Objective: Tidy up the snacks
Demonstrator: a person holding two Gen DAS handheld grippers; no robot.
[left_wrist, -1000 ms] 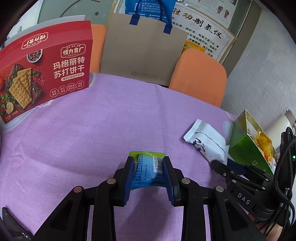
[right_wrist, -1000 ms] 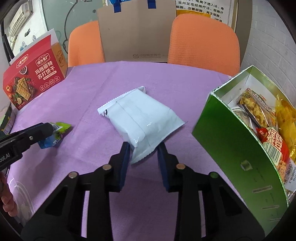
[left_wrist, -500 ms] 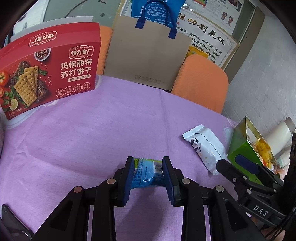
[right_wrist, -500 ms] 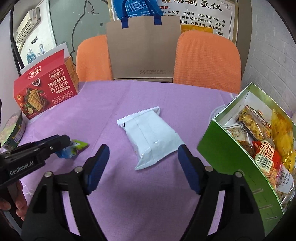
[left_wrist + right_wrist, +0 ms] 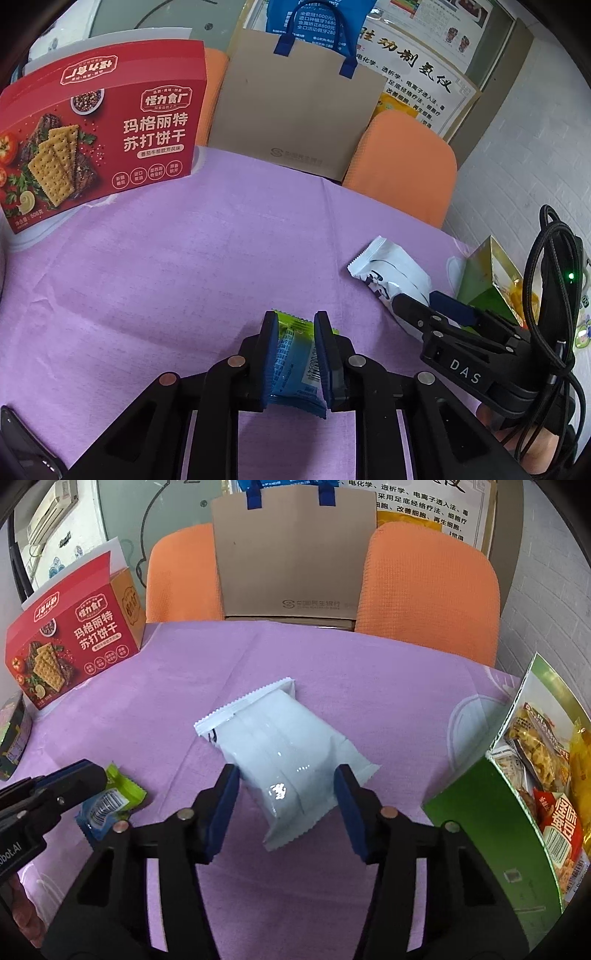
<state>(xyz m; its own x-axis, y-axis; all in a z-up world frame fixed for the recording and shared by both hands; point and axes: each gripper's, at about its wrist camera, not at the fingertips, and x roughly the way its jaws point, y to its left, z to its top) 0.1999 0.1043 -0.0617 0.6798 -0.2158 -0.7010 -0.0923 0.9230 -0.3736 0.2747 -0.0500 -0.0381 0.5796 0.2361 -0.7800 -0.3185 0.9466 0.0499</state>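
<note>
The left gripper [image 5: 295, 354] is clamped on a small blue-and-green packet [image 5: 295, 363], its blue pads pressing both sides; the packet stands on edge between them, over the purple table [image 5: 177, 266] near its front edge. In the right wrist view the same packet [image 5: 110, 803] pokes out from the left gripper's fingers toward the table's left side.

The right gripper [image 5: 286, 806] has its jaws spread wide, one finger on each side of a white bag [image 5: 284, 753] that lies flat in the middle of the table. The pads sit just beside the bag's near end; whether they touch it cannot be told. From the left wrist view the white bag [image 5: 391, 273] lies partly behind the right gripper's fingers.

A green box [image 5: 495, 834] stands open at the table's right edge, packed with snack packets in yellow, red and clear wrappers. A red cracker box [image 5: 99, 136] stands upright at the far left corner. Beyond the far edge, two orange chairs [image 5: 428, 590] flank a brown paper bag [image 5: 295, 550] with blue handles.
</note>
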